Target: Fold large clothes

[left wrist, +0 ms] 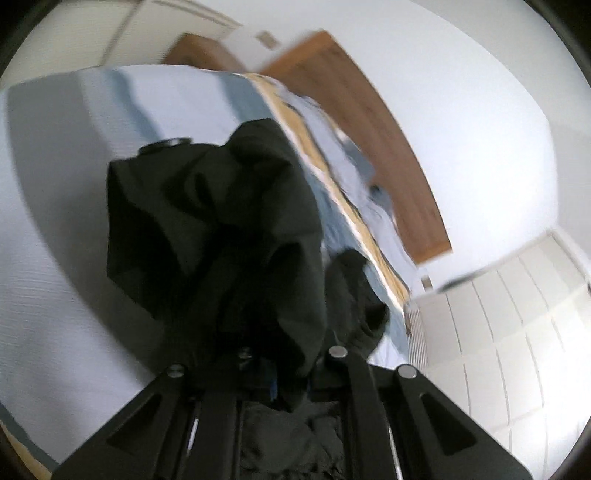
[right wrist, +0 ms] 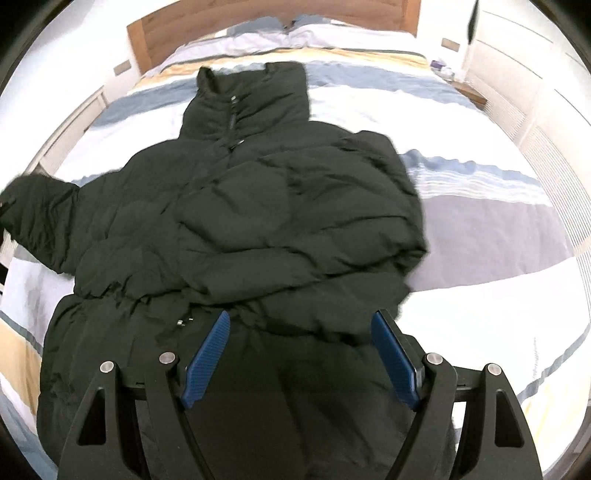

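Note:
A large black puffer jacket point(right wrist: 258, 221) lies front up on the bed, collar toward the headboard. Its right sleeve is folded across the chest; its left sleeve point(right wrist: 33, 218) stretches out to the left edge of the right wrist view. My right gripper point(right wrist: 301, 354) is open and empty, hovering over the jacket's lower part, blue pads point(right wrist: 207, 362) wide apart. My left gripper point(left wrist: 284, 376) is shut on the left sleeve point(left wrist: 221, 229), which bunches up in front of the camera and hides the fingertips.
The bed has a striped white, blue and yellow duvet point(right wrist: 461, 206) and a wooden headboard point(right wrist: 280, 9). Pillows point(right wrist: 314, 33) lie at the head. White wardrobe doors point(right wrist: 517, 62) stand at the right, also seen in the left wrist view point(left wrist: 517, 332).

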Available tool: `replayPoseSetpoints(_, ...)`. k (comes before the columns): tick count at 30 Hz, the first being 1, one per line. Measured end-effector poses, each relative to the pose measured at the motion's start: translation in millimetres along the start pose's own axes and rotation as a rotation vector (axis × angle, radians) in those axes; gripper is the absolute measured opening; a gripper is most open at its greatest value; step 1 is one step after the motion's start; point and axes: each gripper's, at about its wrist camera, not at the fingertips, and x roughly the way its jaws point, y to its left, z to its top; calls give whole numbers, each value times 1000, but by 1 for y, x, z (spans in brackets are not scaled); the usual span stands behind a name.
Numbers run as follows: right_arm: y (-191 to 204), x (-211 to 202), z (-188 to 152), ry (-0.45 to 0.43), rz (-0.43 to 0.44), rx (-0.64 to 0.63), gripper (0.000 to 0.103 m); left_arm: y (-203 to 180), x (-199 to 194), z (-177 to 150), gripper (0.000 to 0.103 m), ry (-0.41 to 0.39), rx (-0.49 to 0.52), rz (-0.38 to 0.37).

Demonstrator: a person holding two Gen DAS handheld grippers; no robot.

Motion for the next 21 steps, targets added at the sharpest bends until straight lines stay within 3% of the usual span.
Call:
replayPoseSetpoints(5,-36,-14,-10,-21,-1,50,78,-58,34,-37,8,89,113,-12)
replayPoseSetpoints(12,-88,-33,-32,-43,-17,105,78,-113,104,-127,8,295,279,35)
replayPoseSetpoints(17,-104,-35,-44,-40,-28,108,78,-124,150,-193,8,436,416,130)
replayPoseSetpoints(21,-106,-30,-49,-35,-9,105,78,-114,177,-218,9,494,475,211)
